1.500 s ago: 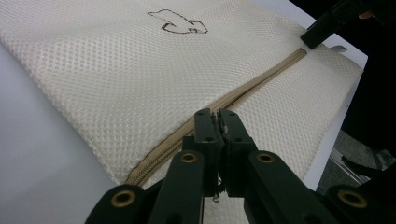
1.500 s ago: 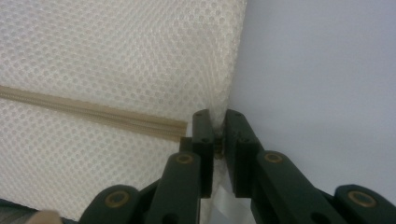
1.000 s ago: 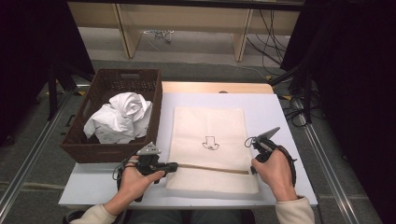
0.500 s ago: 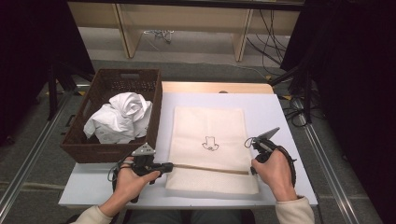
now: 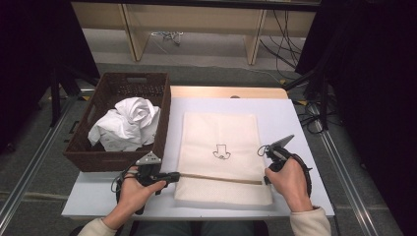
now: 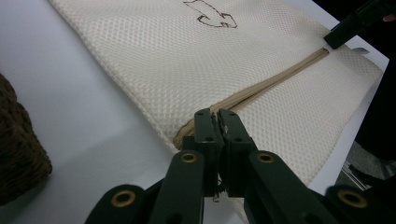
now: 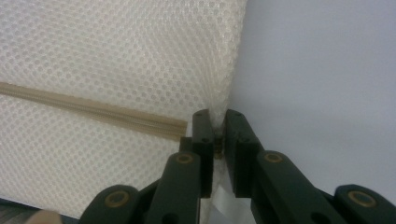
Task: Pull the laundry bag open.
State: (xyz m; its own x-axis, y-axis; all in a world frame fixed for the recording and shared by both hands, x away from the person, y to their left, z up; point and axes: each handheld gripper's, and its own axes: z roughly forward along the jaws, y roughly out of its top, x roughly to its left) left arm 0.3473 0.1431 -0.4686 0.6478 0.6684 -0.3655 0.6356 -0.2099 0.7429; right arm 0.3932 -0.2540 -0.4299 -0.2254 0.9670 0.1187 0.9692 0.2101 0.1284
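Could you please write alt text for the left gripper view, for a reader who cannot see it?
The left gripper's two black jaws are shut at the near end of a tan zipper running across a flat cream mesh laundry bag on a white table. A dark woven basket's edge sits at the left.

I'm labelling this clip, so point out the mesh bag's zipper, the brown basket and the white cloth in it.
zipper (image 6: pixel 261 86): left gripper view, on the tan strip midway along the mesh bag.
brown basket (image 5: pixel 105 160): high view, on its near wall.
white cloth (image 5: pixel 130 123): high view, on the middle of the crumpled heap.
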